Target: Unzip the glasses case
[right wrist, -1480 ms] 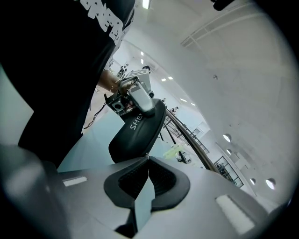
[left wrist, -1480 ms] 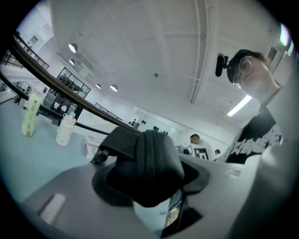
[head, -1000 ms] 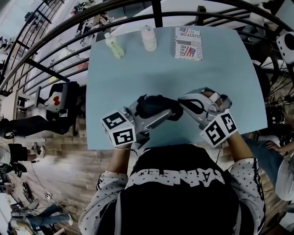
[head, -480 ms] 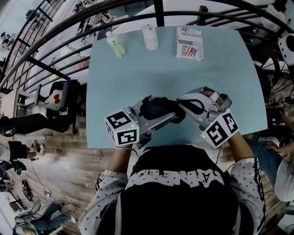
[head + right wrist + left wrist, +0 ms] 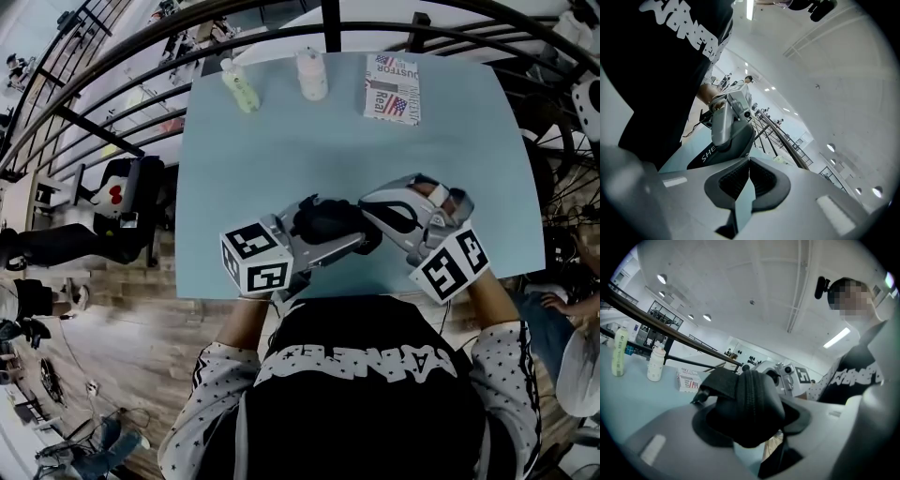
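Black glasses case [image 5: 328, 223] (zipper visibly shut) sits clamped in the left claw [image 5: 750, 423].

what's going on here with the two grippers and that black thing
A person holds a two-jaw gripper in each hand over a pale blue table. The left gripper is clamped on a black glasses case, lifted off the table. The right gripper sits right beside the case with its jaws together and nothing visible between them. The zip looks closed on the side that shows, so the unzipping isn't visibly under way.
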A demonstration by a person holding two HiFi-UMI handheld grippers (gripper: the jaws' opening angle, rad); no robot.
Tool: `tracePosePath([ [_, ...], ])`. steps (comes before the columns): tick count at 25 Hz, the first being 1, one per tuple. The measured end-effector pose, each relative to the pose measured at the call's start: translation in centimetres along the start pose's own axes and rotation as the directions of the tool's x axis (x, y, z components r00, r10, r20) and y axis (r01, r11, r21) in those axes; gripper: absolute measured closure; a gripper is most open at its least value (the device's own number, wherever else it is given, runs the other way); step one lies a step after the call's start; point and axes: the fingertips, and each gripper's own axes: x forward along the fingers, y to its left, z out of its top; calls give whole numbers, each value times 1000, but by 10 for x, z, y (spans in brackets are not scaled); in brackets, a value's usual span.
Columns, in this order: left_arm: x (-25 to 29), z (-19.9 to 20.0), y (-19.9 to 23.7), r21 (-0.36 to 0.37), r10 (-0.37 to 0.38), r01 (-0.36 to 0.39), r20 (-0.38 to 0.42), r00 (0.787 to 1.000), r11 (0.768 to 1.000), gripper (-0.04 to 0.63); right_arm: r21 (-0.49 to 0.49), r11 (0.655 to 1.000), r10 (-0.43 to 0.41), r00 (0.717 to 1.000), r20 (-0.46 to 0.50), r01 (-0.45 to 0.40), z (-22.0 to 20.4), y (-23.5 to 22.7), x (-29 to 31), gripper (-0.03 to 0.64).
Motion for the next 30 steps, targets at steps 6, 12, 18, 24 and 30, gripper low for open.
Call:
tracePosePath([
  [6, 1, -1, 0, 10, 5, -4, -20, 1000, 1000, 595, -14, 1000, 9, 1000, 15, -9, 5, -4, 2, 607],
  [12, 2, -5, -1, 23, 5, -4, -50, 999, 1000, 595, -42, 999, 22, 999, 25, -21, 10, -4, 4, 607],
  [18, 5, -11, -2, 53, 5, 0, -101, 995, 999, 595, -83, 996, 37, 999, 22, -35, 15, -4, 5, 606],
  [24, 9, -19, -4, 74, 0, 11, -155, 988, 997, 595, -118, 991, 58, 998, 17, -56, 17, -1, 6, 606],
  [30, 11, -30, -2, 114, 22, 3, -219, 976, 994, 595, -169, 981, 92, 996, -6, -92, 16, 5, 9, 606],
])
